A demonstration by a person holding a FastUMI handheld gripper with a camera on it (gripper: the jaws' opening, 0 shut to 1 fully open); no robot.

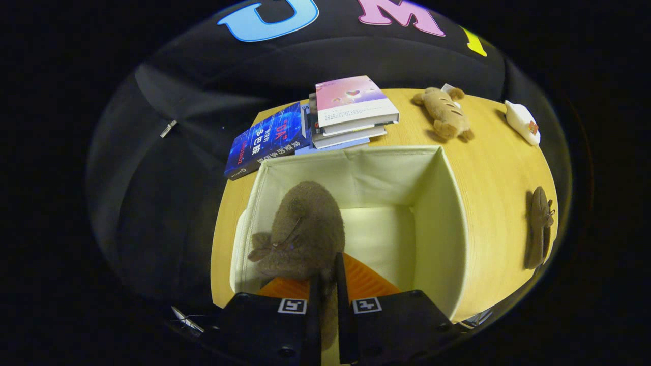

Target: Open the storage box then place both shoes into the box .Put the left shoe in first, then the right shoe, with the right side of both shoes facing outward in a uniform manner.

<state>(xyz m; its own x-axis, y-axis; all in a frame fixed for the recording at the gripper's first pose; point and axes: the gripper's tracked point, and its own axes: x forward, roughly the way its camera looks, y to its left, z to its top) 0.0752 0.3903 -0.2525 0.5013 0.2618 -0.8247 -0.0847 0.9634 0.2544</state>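
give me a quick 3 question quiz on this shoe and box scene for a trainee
1. True or false: the gripper is shut on the brown shoe over the open storage box.
2. Where is the second brown shoe? A) inside the box B) on the table beside the box C) on the books
3. Fill in: the stack of books lies ____ the box, as seen from the fingers.

Key:
1. True; both fingers pinch the shoe's rear edge.
2. B
3. beyond
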